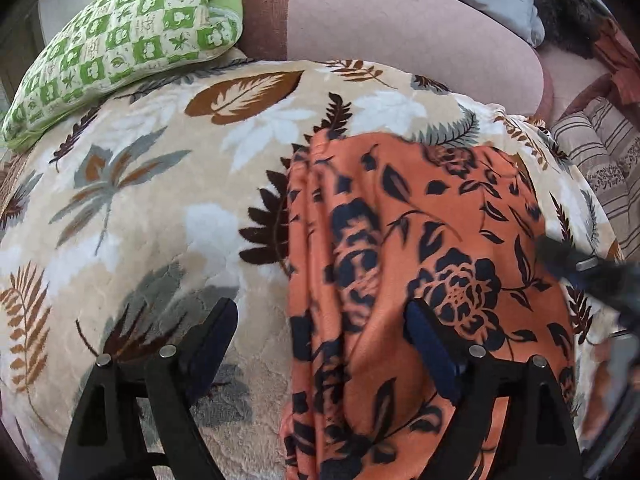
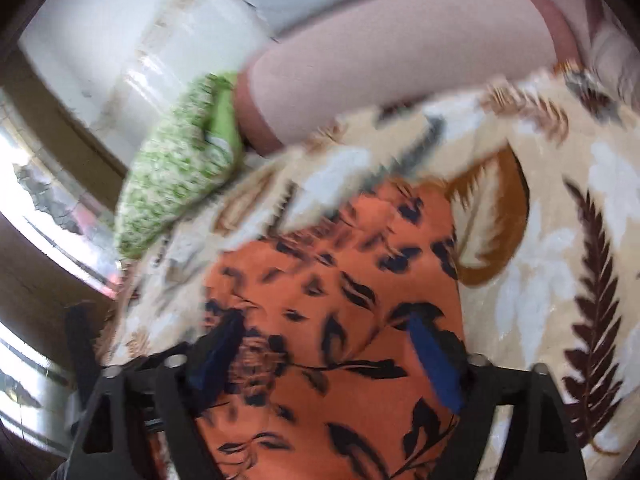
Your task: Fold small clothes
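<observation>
While the leaf-patterned blanket covers the whole bed, the orange flowered garment lies on its right half, bunched into long ridges along its left edge. A green checked pillow sits well apart at the head. Both tools hang over the cloth with jaws apart and nothing held: the left gripper straddles the bunched edge, the right gripper sits above the flat middle. To fold well, I'd smooth those ridges first, then pinch matching corners, lifting both evenly so the blanket stays put.
</observation>
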`<state>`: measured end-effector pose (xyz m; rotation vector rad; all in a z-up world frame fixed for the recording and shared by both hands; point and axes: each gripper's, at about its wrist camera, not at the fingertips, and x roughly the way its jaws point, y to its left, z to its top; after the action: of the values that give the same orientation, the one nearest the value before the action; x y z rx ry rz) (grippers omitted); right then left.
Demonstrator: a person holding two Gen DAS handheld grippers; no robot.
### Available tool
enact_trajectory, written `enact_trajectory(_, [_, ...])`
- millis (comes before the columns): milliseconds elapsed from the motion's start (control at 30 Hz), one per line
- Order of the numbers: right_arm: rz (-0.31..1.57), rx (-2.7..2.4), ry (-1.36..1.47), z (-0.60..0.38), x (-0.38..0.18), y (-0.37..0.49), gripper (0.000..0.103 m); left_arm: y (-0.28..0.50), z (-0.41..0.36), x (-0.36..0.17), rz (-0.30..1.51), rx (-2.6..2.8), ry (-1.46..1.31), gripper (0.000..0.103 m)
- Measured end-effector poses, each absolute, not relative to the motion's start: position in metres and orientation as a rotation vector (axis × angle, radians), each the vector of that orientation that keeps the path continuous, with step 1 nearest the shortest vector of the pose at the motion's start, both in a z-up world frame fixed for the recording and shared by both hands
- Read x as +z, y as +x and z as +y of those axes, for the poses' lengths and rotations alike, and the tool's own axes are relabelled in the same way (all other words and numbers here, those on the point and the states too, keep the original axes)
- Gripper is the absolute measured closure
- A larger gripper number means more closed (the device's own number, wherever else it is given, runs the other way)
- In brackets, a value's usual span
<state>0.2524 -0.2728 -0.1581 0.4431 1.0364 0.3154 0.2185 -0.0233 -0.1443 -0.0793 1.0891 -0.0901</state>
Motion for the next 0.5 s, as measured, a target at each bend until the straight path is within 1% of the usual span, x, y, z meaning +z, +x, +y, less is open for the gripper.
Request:
enact_trajectory(33, [1.038,0.298,0.453,-0.274,-0.162,0.251,0.013,0.215,-0.022,-0.140,1.082,-0.091,-0.077,0.016])
enact_trajectory(67, [0.999,0.298,0.460,-0.273,-0.155,0.246,0.013,0.214,-0.021,-0.138,1.065,-0.084,-0.064,0.016])
enact_trajectory(233, [0.920,0.318,0.455,-0.268,-0.117,0.220,0.013,0.200,-0.012,-0.117,1.024,-0.060,-0.060,0.016])
enact_trajectory(400, [0.855,0.318,0.427,-0.266,-0.087,0.166,0.013,0.169,-0.004,-0.093,0.969,-0.043,-0.067,0.016])
enact_trajectory(500, [0.870,0.312,0.408,-0.267,-0.083,0.126,0.013,0.146,-0.002,-0.082,0.952,-0.034,-0.063,0.016])
